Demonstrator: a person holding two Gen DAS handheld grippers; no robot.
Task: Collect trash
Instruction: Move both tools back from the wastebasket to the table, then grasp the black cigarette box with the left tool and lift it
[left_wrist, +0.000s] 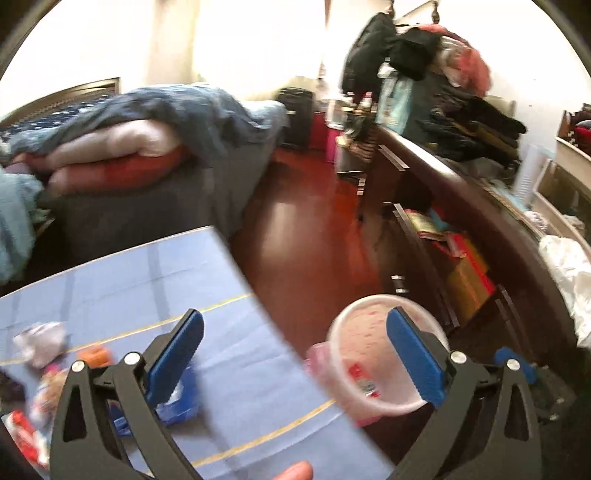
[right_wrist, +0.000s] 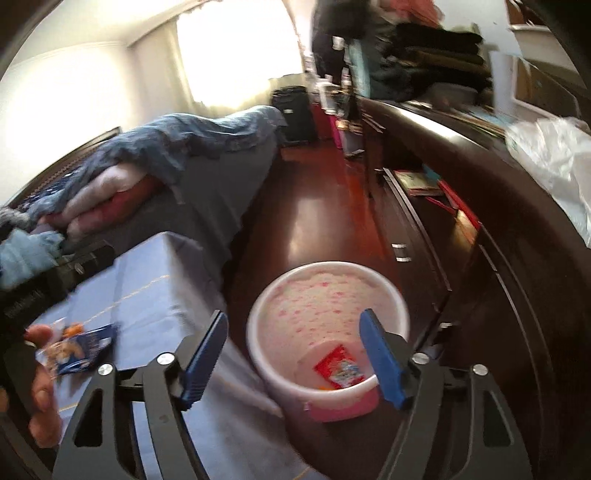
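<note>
A pink and white trash bin stands on the floor by the table's right edge, with a red wrapper in its bottom. It also shows in the left wrist view. My right gripper is open and empty above the bin's near rim. My left gripper is open and empty above the table edge. Trash lies on the blue tablecloth: a blue packet, a crumpled pale wrapper, an orange piece and a red wrapper. The blue packet also shows in the right wrist view.
A bed with a grey-blue blanket is behind the table. A dark wooden dresser with open drawers runs along the right, with clothes and a white plastic bag on top. Red wooden floor lies between.
</note>
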